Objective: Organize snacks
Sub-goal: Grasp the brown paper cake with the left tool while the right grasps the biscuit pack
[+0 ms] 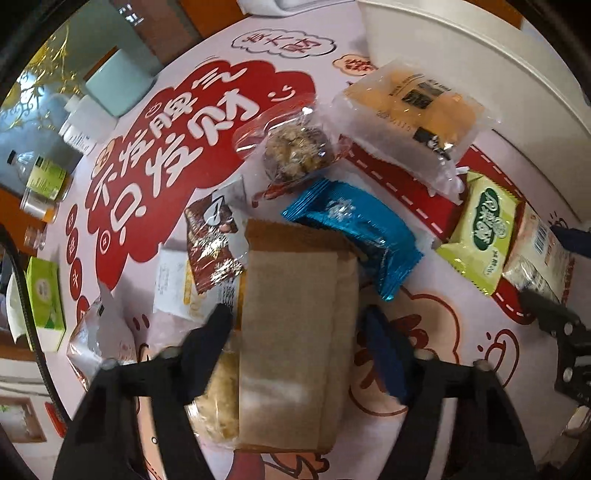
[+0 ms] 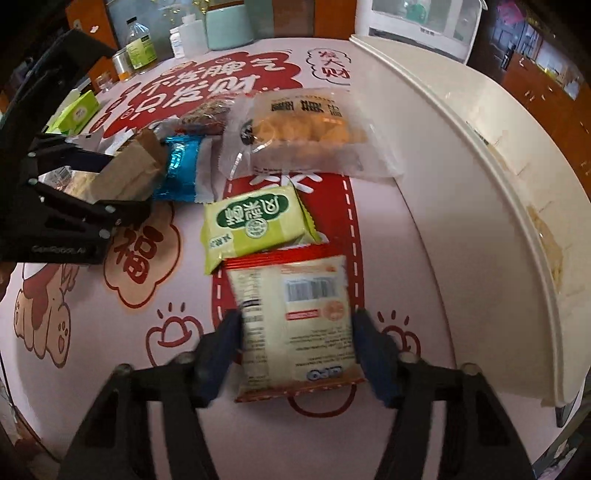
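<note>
While angled steeply down: L claw clamping brown packet, R claw clamping red-edged packet.

A pink printed tablecloth covered the table; orange-brown wooden panelling and a white cabinet stood behind.

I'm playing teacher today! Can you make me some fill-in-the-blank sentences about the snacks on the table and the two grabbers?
1. The left gripper has its fingers on either side of a flat ____ paper packet.
2. The right gripper straddles a cream packet with a red edge that shows a printed ____.
3. The shiny ____ foil packet lies beside the paper packet.
4. The yellow-green square packet lies on a pink printed ____.

Missing words: brown; barcode; blue; tablecloth
</note>
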